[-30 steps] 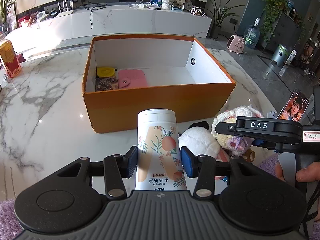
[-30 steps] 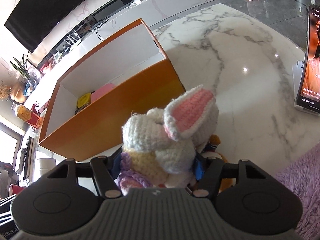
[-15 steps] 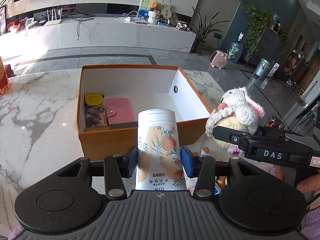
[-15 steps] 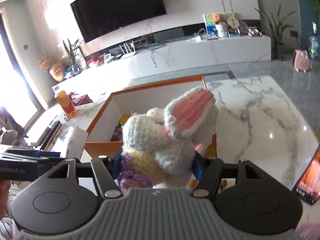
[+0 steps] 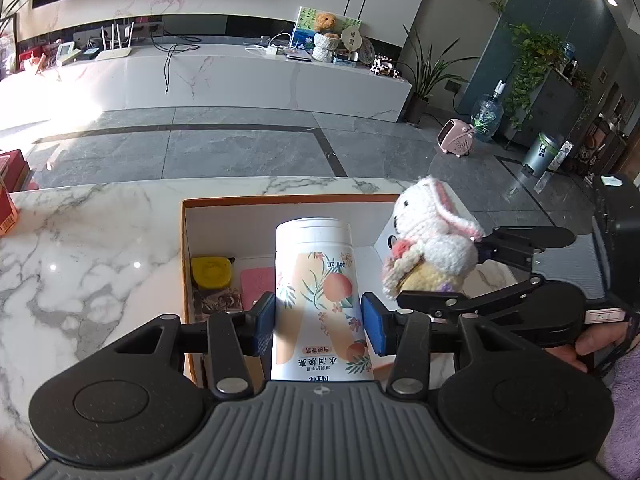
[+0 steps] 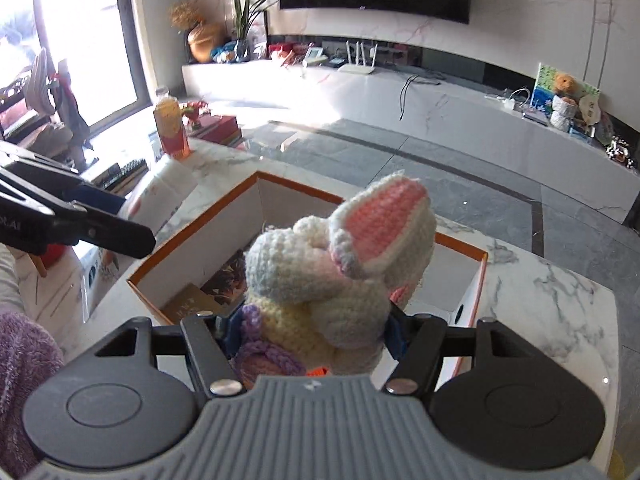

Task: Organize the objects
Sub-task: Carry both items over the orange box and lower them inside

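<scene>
Left gripper (image 5: 318,326) jaws clamp bottle (image 5: 316,300); right gripper (image 6: 314,338) jaws clamp bunny (image 6: 336,272). Both above box (image 5: 280,200) rim; right half bare.

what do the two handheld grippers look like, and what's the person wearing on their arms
Both grippers, the left gripper and the right gripper, are black, with a ribbed grey body, two round black discs, silver screws and blue pads on the fingers. A small white label sits on the right one. The sleeves are fuzzy and purple.
</scene>
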### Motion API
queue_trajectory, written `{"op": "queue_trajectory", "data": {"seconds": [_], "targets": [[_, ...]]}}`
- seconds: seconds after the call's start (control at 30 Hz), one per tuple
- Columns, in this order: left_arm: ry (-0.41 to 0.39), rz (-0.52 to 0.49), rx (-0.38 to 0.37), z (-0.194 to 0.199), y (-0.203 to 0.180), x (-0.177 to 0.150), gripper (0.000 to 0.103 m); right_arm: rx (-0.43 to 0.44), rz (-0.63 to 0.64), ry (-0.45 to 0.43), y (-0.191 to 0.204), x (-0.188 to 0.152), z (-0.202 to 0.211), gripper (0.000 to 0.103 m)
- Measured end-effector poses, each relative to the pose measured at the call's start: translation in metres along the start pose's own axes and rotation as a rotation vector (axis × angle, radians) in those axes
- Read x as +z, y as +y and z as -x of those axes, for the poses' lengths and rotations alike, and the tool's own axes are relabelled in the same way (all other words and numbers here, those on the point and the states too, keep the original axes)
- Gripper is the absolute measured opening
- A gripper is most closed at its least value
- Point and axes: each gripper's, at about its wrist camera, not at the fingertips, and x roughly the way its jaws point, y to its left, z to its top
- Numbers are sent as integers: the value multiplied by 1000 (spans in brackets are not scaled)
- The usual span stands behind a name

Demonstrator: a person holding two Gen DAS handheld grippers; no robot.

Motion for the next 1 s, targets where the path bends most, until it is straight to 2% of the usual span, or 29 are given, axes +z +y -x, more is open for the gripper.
{"op": "queue_trajectory", "data": {"seconds": [0.2,0.4,0.73,0.9,1.0], "targets": [[30,0,-16,-33,19,10,53,7,111,165,-13,10,-78,67],[50,7,-46,-60,29,16,53,37,153,261,-21,5,-129,67],[104,-2,-43,-89,35,21,53,103,241,422,-9,-5,-164,68],[174,-30,-42,-109,28,23,54,97,245,409,-8,-4,-160,74],[208,-60,-8,-122,25,20,54,91,226,397,-9,-3,-154,77]]}}
